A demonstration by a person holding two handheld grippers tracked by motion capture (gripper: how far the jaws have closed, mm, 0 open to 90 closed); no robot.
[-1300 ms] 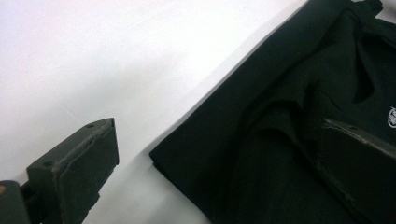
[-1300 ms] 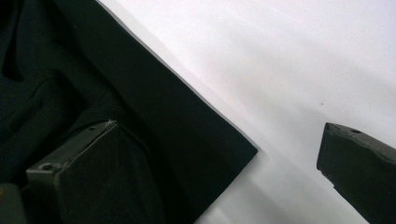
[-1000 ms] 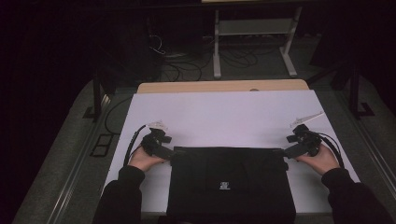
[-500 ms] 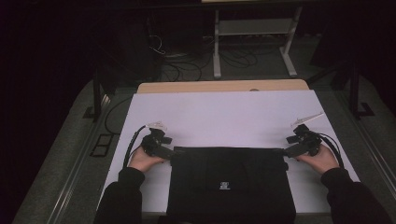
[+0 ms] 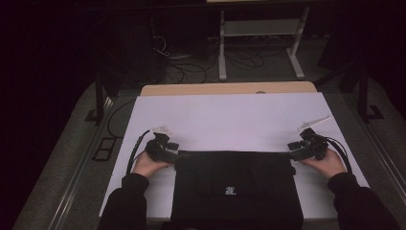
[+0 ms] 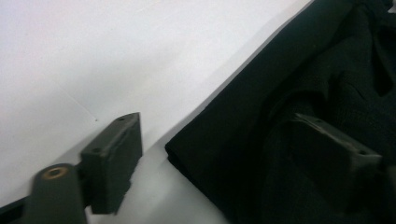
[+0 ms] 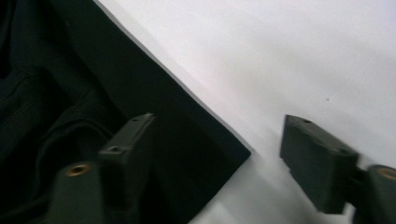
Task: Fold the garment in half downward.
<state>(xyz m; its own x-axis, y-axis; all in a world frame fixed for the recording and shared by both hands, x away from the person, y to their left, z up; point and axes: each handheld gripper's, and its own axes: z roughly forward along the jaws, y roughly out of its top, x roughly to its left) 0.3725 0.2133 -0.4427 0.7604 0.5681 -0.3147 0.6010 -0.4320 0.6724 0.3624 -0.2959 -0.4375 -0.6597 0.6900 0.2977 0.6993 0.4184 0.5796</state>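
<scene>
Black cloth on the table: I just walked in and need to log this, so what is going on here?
A person holds a gripper in each hand at the far corners of a folded black garment lying on the white table. The left gripper and the right gripper each stand open, jaws straddling a corner, one jaw over the cloth and one over the table. Neither has closed on it yet.

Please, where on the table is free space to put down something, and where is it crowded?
The white table top is bare beyond the far edge of the black garment, up to the wooden strip. It is crowded near the person: the left gripper and right gripper stand open at the garment's far corners.
</scene>
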